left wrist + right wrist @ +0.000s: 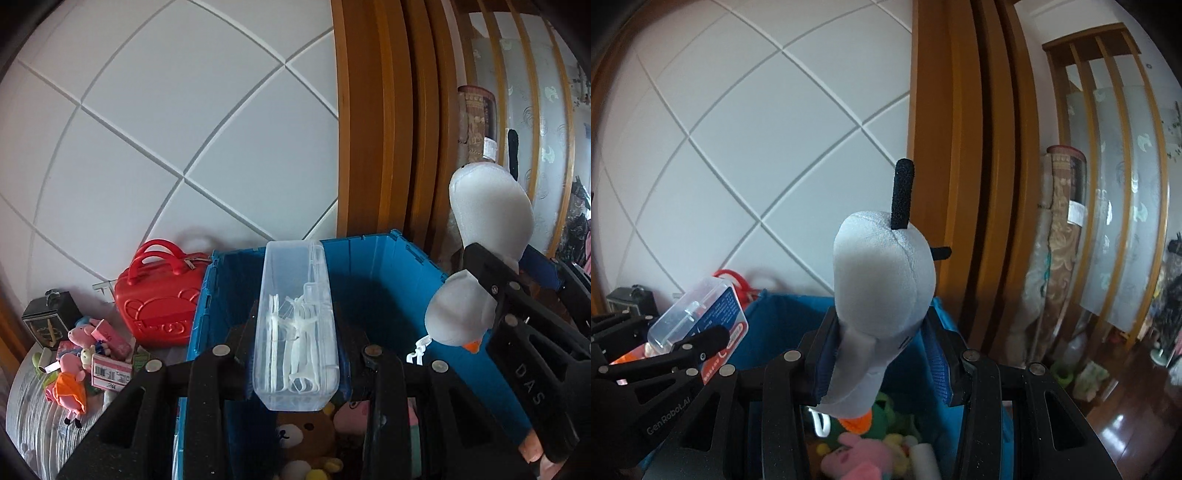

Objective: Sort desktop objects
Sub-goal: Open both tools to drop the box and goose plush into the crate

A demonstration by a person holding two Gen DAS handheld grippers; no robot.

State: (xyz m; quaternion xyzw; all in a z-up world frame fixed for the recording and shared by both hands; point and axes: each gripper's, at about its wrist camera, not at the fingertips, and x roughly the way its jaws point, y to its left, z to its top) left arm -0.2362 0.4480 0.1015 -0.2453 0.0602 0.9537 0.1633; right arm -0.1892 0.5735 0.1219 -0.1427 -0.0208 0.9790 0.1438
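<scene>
Both claws hover loaded above the blue bin (388,291), left claw (295,354) clamping a clear floss box (295,325), right claw (882,354) gripping a white plush goose (882,295), so releasing each inside looks next.

Surroundings noted, room fixtures only.
White wall (166,122) panelled in large squares with grey diagonal grooves (the curvature is lens distortion). An orange-brown wooden door frame (373,122) stands upright against the wall's right edge. Beyond it, a rolled patterned rug (1062,236) stands on end, just beside a wood-framed partition of frosted glass panels (1123,192) bearing pale printed motifs. Glossy dark wooden floor (1126,435) at lower right, with window glare.
</scene>
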